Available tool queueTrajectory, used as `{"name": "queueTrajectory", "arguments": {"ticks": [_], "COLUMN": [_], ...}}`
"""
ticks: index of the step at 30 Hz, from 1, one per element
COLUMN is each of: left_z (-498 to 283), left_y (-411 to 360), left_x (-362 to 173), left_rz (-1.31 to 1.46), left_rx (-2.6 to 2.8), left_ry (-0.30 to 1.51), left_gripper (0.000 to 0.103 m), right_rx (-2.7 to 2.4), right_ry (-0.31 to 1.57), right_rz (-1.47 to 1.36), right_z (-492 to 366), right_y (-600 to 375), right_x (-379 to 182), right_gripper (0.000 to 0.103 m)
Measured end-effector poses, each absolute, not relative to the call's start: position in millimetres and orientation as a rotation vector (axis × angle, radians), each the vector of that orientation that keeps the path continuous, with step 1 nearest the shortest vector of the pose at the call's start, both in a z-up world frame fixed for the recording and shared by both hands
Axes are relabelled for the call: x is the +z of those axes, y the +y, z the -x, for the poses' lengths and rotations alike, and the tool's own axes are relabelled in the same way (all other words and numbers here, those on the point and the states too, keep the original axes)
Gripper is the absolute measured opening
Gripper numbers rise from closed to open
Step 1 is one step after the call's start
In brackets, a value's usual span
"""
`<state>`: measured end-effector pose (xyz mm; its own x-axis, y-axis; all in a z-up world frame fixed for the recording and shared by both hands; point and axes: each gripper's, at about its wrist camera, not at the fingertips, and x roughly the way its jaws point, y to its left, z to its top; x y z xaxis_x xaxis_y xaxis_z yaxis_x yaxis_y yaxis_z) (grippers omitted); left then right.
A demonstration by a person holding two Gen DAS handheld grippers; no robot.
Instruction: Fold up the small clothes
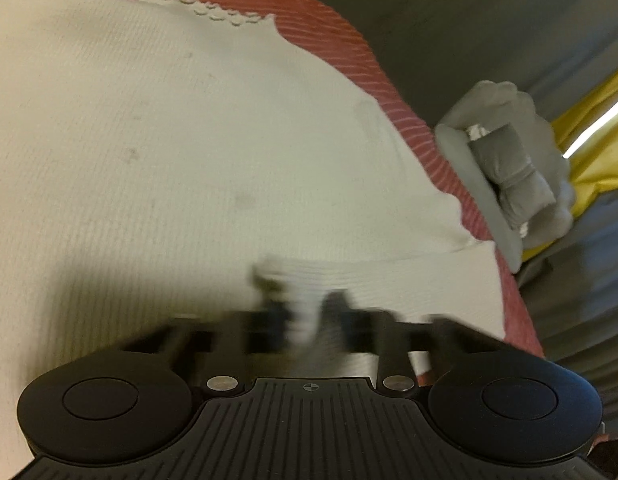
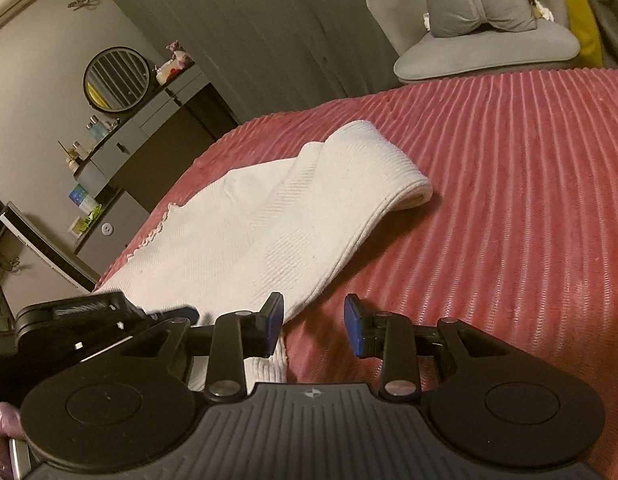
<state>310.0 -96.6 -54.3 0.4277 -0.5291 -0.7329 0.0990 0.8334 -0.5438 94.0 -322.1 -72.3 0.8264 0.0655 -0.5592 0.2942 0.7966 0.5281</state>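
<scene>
A white ribbed knit garment (image 1: 189, 140) lies spread on a pink corduroy bedspread (image 1: 341, 44). In the left wrist view my left gripper (image 1: 305, 312) is blurred and shut on a fold of the garment's near edge. In the right wrist view the garment (image 2: 269, 224) lies ahead to the left, one sleeve (image 2: 381, 168) stretching to the right. My right gripper (image 2: 315, 326) is open and empty just above the bedspread (image 2: 509, 200), its left pad (image 2: 275, 322) at the garment's near edge. The left gripper (image 2: 177, 314) shows at the lower left, on the cloth.
A grey shell-shaped armchair (image 2: 485, 52) with a grey bow cushion (image 2: 481, 0) stands beyond the bed; it also shows in the left wrist view (image 1: 505, 168). A dresser (image 2: 149, 136) with a round mirror (image 2: 116, 79) and small bottles stands at the left wall.
</scene>
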Motion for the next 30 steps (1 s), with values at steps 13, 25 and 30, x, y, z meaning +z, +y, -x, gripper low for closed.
{"name": "queueTrajectory", "arguments": {"ticks": [13,25,30], "left_z": [-313,-325,-333], "left_y": [18,67,57], "left_x": [42,-27,-12], "left_rz": [0.277,0.279,0.241], "left_rx": [-0.215,-0.144,-0.149], "left_ry": [0.746,0.884,0.823], "left_gripper": [0.009,0.009,0.009], "right_rx": [-0.035,0.081,0.049], "right_ry": [0.587,0.599,0.631], "right_rz": [-0.628,-0.803,-0.845], "right_z": [-93,-137,-172], "right_y": [-301,-309,-306], "right_x": [-64,-58,-68], "right_gripper": [0.033,0.036,0.032]}}
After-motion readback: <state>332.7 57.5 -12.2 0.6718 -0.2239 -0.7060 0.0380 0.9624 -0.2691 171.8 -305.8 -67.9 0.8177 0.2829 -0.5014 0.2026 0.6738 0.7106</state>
